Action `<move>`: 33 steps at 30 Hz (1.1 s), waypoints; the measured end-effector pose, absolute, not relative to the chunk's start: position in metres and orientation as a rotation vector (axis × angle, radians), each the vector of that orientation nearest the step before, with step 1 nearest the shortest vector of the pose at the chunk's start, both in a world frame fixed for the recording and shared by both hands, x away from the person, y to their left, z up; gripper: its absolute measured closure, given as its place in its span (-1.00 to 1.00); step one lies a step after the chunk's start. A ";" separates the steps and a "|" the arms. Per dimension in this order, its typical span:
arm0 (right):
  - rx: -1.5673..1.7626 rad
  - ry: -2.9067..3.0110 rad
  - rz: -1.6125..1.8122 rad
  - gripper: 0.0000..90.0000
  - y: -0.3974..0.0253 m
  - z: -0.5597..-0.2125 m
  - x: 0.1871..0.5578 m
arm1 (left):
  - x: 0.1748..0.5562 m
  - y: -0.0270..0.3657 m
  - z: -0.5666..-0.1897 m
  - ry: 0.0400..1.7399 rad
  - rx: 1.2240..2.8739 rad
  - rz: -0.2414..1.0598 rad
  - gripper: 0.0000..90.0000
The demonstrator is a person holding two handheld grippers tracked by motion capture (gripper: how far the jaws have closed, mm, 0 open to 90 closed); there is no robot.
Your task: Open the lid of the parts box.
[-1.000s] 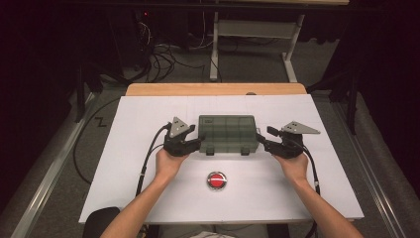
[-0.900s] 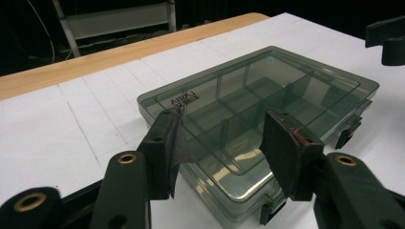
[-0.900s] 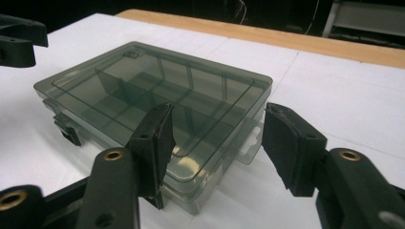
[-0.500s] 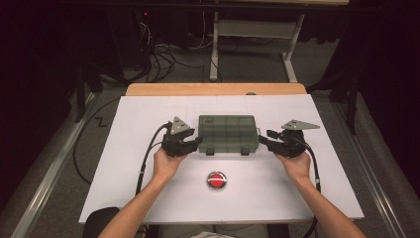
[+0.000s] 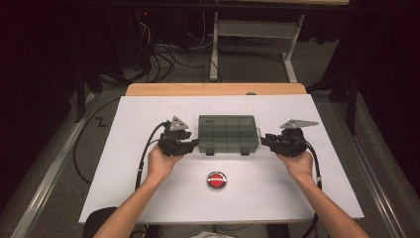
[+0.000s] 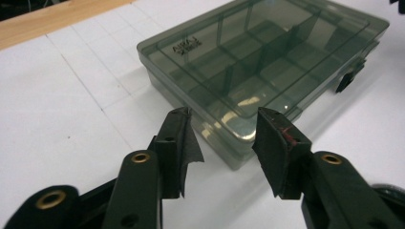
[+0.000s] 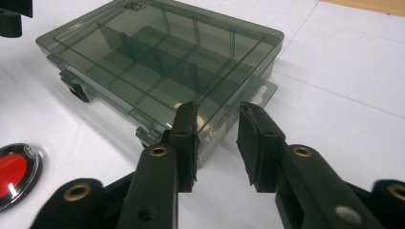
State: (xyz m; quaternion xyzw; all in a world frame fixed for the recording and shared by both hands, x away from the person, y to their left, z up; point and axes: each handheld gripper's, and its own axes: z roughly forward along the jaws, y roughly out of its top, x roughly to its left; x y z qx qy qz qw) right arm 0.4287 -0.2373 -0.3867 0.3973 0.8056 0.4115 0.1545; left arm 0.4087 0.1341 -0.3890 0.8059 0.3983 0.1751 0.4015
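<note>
**Both grippers gaping at ends of compartment box**

Left gripper [image 6: 224, 138]: jaws apart, holding nothing, tips just short of the near left corner of the smoky translucent compartment box [image 6: 267, 62]. Contact cannot be told. Right gripper [image 7: 217, 131]: jaws apart, nothing between them, aimed at box's near right corner, just beside it. Box lid closed, dividers visible through it, two dark latches on the near side. Box lies flat mid-worktop, slightly toward the far edge of the white worktop [image 5: 124, 198]. Red round button [image 5: 216, 180] sits nearer the front edge, well apart from box, between the person's two forearms.
</note>
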 end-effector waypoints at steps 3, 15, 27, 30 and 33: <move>1.137 2.323 1.165 0.65 -0.237 -0.386 0.429 | 0.408 0.134 -0.388 1.015 2.068 0.430 0.31; 1.112 2.409 1.097 0.97 -0.236 -0.383 0.431 | 0.412 0.136 -0.387 1.041 2.192 0.359 0.56; 1.112 2.490 0.991 1.00 -0.232 -0.384 0.436 | 0.417 0.131 -0.389 1.046 2.293 0.332 0.78; 1.126 2.509 0.962 1.00 -0.231 -0.384 0.437 | 0.418 0.129 -0.389 1.046 2.312 0.332 0.81; 1.133 2.530 0.935 1.00 -0.230 -0.384 0.438 | 0.419 0.126 -0.391 1.048 2.327 0.337 0.82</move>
